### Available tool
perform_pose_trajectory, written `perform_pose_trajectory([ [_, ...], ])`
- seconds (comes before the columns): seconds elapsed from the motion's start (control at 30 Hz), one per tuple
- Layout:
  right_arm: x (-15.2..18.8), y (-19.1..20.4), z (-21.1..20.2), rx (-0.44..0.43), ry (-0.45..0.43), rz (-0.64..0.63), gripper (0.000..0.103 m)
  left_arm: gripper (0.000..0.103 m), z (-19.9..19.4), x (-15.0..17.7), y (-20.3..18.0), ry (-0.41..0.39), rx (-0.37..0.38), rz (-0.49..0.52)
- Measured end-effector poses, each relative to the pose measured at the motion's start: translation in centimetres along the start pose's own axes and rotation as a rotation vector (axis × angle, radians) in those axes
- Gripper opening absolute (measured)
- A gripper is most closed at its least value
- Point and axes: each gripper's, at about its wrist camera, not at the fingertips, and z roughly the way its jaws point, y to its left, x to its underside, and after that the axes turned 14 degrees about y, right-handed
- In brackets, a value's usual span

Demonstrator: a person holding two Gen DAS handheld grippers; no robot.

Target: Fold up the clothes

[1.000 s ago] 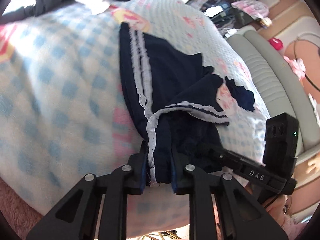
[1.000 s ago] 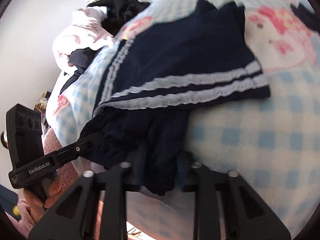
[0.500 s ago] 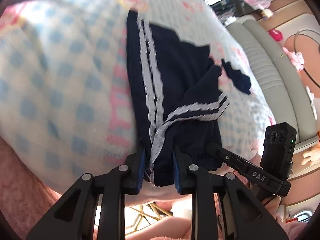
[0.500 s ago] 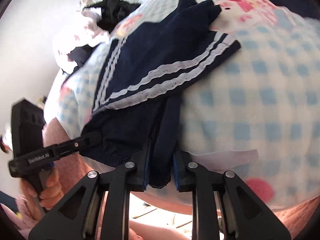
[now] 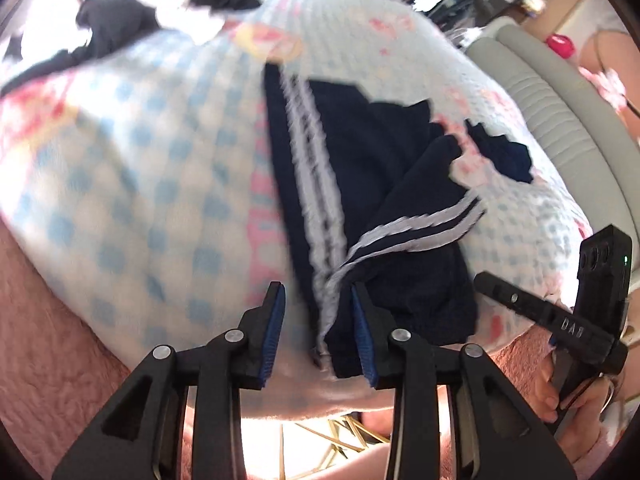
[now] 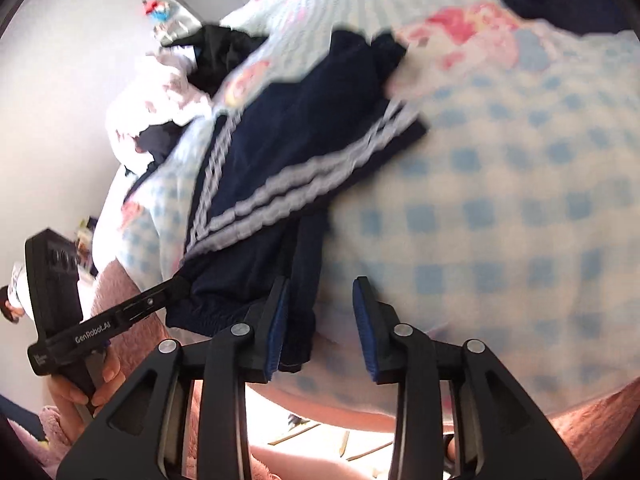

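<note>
navy skirt (image 5: 372, 184), sofa (image 5: 560, 120) (left view only)

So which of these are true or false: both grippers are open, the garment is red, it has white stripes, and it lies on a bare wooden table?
1. Both grippers, left and right, are open. True.
2. The garment is red. False: it is navy.
3. It has white stripes. True.
4. It lies on a bare wooden table. False: it lies on a blue-checked blanket.
</note>
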Motion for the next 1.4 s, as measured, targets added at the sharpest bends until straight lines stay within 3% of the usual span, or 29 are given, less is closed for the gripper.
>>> perform_pose_trajectory([
  [0.13,-0.9,-1.1,-3.3,-0.006,-0.092,0.038,0.034,0.037,-0.7,-2.0,-5.0,-0.052,-0.003,0.218],
  [0.23,-2.0,-1.7,-3.9,0.066,-0.126,0.057,0.034,0.038,1.2,-4.1,-8.7,0.003,0.054,0.324],
  [0.3,-2.0,-3.0,-4.1,0.046,-0.135,0.088,0.035,0.038,2.8,-5.4,-10.7,0.028,0.076,0.360],
  [0.4,-1.4,-4.8,-3.6,0.022,-0.124,0.130,0.041,0.038,5.8,-6.7,-13.9,0.059,0.009,0.414],
  [0.57,-1.0,-6.0,-2.2,-0.010,-0.090,0.170,0.042,0.038,10.8,-7.8,-16.2,0.146,-0.066,0.464],
  [0.6,-1.2,-6.1,-2.2,-0.005,-0.090,0.169,0.042,0.029,11.0,-7.8,-16.3,0.143,-0.073,0.471],
  [0.63,-1.3,-6.1,-2.2,0.000,-0.090,0.167,0.042,0.008,10.6,-7.8,-16.3,0.123,-0.071,0.472],
  [0.8,-2.1,-5.9,-1.6,0.016,-0.072,0.162,0.042,0.005,5.5,-9.5,-12.6,-0.022,0.042,0.332],
  [0.9,-2.3,-5.3,-1.4,0.028,-0.064,0.144,0.044,0.005,2.0,-10.8,-8.3,-0.101,0.128,0.200],
  [0.97,-2.4,-4.7,-1.0,0.044,-0.050,0.120,0.044,0.005,0.9,-11.4,-5.0,-0.134,0.139,0.117],
  [1.1,-2.8,-4.4,-0.2,0.068,-0.031,0.110,0.044,0.006,1.3,-12.3,1.0,-0.113,0.099,-0.012],
  [1.13,-2.9,-4.4,-0.1,0.068,-0.030,0.107,0.046,0.006,1.9,-12.6,1.9,-0.080,0.121,-0.020],
  [1.17,-3.0,-4.3,0.0,0.068,-0.028,0.104,0.047,0.008,2.5,-12.9,2.9,-0.048,0.143,-0.028],
  [1.2,-3.2,-4.2,0.0,0.069,-0.026,0.098,0.050,0.021,3.2,-13.1,3.7,-0.017,0.163,-0.036],
  [1.23,-3.5,-4.0,0.1,0.078,-0.018,0.078,0.050,0.049,3.8,-13.3,4.2,0.004,0.170,-0.047],
  [1.27,-4.0,-3.7,0.1,0.093,-0.012,0.054,0.050,0.058,4.3,-13.6,4.4,0.015,0.188,-0.048],
  [1.33,-5.6,-3.2,-0.1,0.125,-0.016,0.015,0.050,0.059,4.9,-14.0,4.1,0.007,0.214,-0.030],
  [1.4,-7.5,-2.7,-0.4,0.146,-0.033,-0.014,0.050,0.055,5.0,-14.7,3.1,-0.030,0.187,0.028],
])
